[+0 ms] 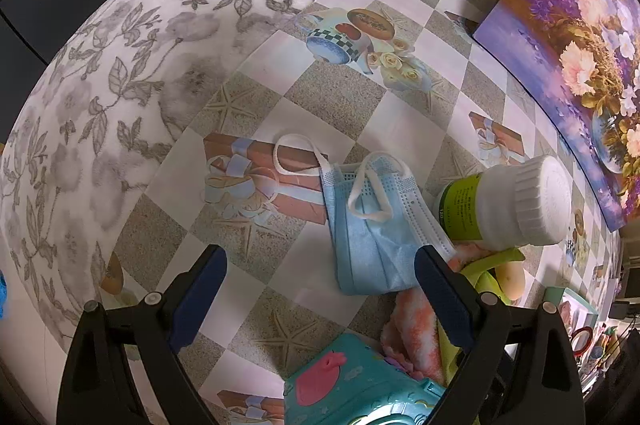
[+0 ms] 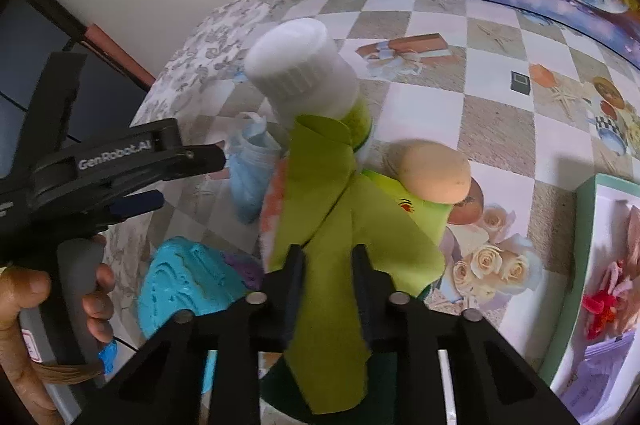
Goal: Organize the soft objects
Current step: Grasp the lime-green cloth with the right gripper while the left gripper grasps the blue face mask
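A lime-green plush toy [image 2: 400,209] with a beige snout [image 2: 436,169] lies on the checkered tablecloth. My right gripper [image 2: 328,257] is shut on a long green flap [image 2: 320,225] of it. A white bottle [image 2: 308,73] with a green label leans against the toy. A blue face mask [image 1: 372,225] with white ear loops lies flat. My left gripper [image 1: 320,257] hovers open just over its near edge, its right finger [image 1: 440,289] at the mask's corner, touching nothing. An orange-white fuzzy cloth [image 1: 412,321] sits under the green toy [image 1: 488,281].
A teal plastic toy [image 1: 360,377] lies near the front. A grey floral cloth [image 1: 120,85] covers the table's left side. A flower painting [image 1: 580,57] leans on the wall at the back right. An open box [image 2: 592,265] stands to the right. A hand [image 2: 24,305] holds the left gripper.
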Demonstrator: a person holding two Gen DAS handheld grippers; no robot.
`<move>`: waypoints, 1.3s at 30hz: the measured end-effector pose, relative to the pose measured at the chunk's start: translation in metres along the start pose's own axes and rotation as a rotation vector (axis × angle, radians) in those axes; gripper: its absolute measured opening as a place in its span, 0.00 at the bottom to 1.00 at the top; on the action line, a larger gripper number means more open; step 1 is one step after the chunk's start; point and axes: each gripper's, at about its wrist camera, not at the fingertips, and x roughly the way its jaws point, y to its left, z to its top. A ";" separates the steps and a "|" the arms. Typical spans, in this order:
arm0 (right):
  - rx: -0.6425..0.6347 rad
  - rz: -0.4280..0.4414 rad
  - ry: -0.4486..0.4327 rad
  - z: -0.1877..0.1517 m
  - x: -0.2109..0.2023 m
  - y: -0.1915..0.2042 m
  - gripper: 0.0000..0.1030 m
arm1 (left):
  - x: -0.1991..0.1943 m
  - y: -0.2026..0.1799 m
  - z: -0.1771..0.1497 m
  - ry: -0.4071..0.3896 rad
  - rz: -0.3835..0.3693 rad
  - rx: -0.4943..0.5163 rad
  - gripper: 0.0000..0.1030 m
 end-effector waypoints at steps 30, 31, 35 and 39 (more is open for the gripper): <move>0.091 -0.001 -0.223 0.019 -0.083 -0.033 0.04 | 0.014 -0.001 0.009 0.005 -0.038 -0.010 0.92; 0.092 -0.009 -0.225 0.019 -0.084 -0.034 0.04 | 0.014 -0.002 0.010 0.004 -0.040 -0.009 0.92; 0.098 -0.010 -0.244 0.019 -0.092 -0.038 0.04 | 0.016 -0.005 0.011 -0.004 -0.044 0.000 0.92; 0.103 -0.024 -0.265 0.020 -0.101 -0.041 0.04 | 0.020 -0.012 0.015 -0.002 -0.050 0.005 0.92</move>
